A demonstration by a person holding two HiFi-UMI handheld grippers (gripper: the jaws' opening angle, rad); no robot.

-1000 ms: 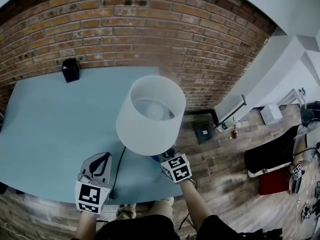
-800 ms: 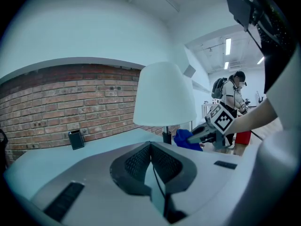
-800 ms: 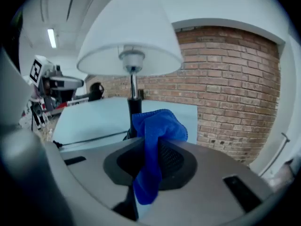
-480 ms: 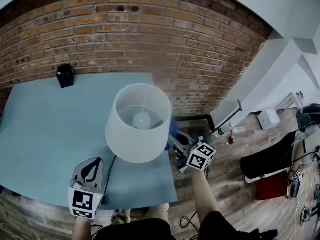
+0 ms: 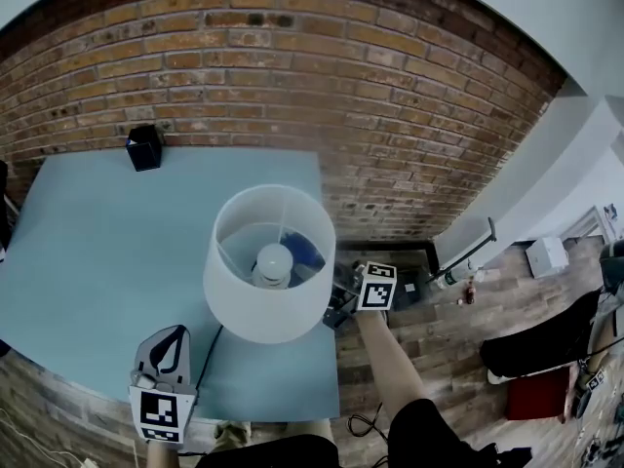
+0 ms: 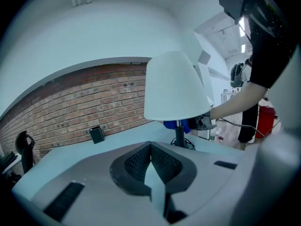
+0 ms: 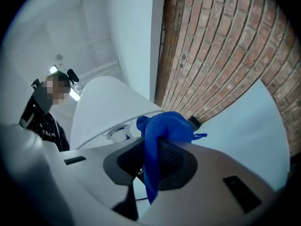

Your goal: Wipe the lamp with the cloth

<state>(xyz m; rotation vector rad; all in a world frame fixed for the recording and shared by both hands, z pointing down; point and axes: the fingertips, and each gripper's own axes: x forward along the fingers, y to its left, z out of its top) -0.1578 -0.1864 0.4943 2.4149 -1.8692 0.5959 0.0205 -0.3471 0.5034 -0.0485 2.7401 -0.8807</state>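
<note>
The lamp (image 5: 268,266) stands near the right edge of the desk (image 5: 97,232). Your right hand-held gripper (image 7: 155,147) clamps the blue cloth (image 7: 164,128) beneath the shade. Your left hand-held gripper (image 6: 150,166), closed and empty, steadies nothing. Push hard sideways and the lamp could tip off.

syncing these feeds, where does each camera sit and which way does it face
Head view: on the person's head, looking steeply down into the lamp on the table; left gripper, right gripper and forearm show.
Left gripper view: on the left gripper, low over the table, facing the lamp; jaws together, empty.
Right gripper view: on the right gripper, looking under the lamp's shade; jaws clamp the cloth.
Shared: all see the lamp.
</note>
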